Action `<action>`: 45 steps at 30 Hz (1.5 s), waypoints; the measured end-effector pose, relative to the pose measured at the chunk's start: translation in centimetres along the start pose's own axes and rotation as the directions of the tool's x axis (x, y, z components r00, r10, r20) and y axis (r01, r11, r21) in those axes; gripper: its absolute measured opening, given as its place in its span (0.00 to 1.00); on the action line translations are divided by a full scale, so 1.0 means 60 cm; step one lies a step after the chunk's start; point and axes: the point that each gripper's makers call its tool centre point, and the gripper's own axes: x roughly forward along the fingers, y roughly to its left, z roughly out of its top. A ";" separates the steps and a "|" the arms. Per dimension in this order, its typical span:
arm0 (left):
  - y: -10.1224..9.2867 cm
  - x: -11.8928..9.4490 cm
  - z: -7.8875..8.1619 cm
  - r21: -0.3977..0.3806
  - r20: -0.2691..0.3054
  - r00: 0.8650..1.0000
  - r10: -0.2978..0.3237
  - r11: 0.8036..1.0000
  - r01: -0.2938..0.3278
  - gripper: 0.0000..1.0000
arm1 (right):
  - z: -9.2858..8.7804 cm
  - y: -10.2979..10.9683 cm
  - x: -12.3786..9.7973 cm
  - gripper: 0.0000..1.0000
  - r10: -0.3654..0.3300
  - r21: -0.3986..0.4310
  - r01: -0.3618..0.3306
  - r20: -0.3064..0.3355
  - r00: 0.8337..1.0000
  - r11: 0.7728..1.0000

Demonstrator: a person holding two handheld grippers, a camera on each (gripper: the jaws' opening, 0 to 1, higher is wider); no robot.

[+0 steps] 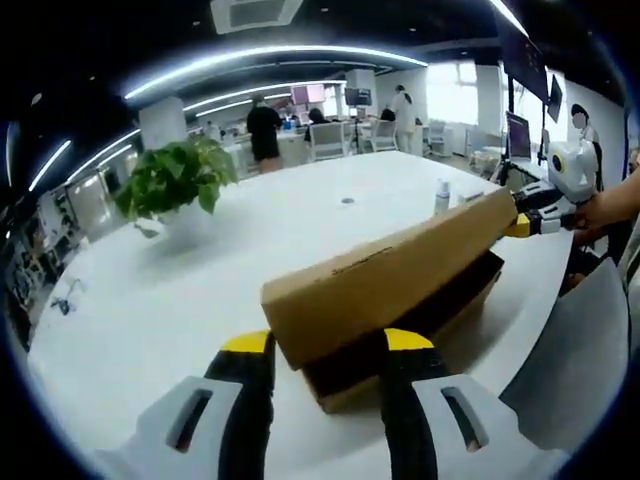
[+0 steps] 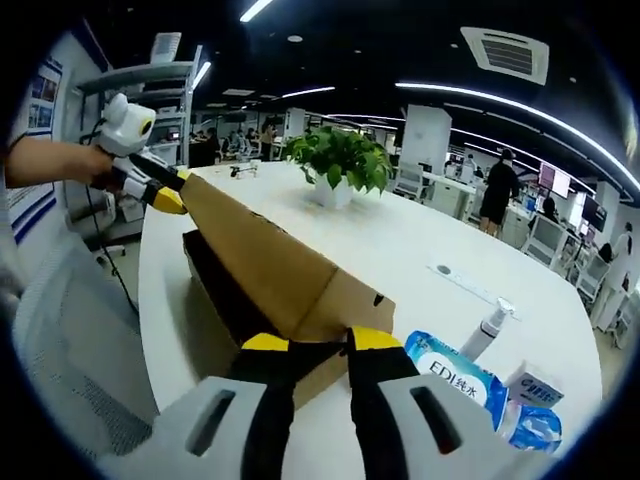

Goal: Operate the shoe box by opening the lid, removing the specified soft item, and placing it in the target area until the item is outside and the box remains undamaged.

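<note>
A plain cardboard lid (image 1: 385, 275) is pinched at opposite ends by both hand-held grippers (image 1: 325, 345) (image 2: 320, 345) and held tilted above the dark-lined box (image 2: 225, 290) on a smooth white worktop (image 1: 170, 300).

Readable txt is scarce. In the right gripper view, a blue-and-white soft pack (image 2: 455, 378) on the white desk (image 2: 400, 250) reads "EDI" w/ two Chinese characters after it (looks like 纯水, not fully sure). Smaller print below on that pack is too blurred to read. A small white box (image 2: 535, 388) beside it has marks too tiny to make out. Wall posters (image 2: 40, 100) at the left edge: txt illegible. Cardboard shoe box (image 1: 400, 275) in the left gripper view: no legible print.
</note>
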 end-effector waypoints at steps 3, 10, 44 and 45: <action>-0.004 0.002 -0.008 -0.023 -0.008 1.000 -0.008 1.000 0.008 0.43 | -0.007 0.006 -0.001 0.19 0.020 -0.006 -0.020 -0.011 1.000 1.000; -0.015 0.008 -0.035 -0.021 -0.058 0.998 -0.030 0.999 0.029 0.46 | -0.026 0.031 0.002 0.30 0.087 0.017 -0.086 -0.039 0.995 0.996; -0.027 0.055 -0.121 -0.101 -0.174 0.983 -0.059 0.994 0.041 0.48 | -0.098 0.060 0.030 0.37 0.117 0.143 -0.094 -0.156 0.981 0.985; -0.027 0.056 -0.122 -0.100 -0.176 0.983 -0.058 0.994 0.041 0.48 | -0.098 0.060 0.030 0.37 0.115 0.140 -0.093 -0.157 0.981 0.986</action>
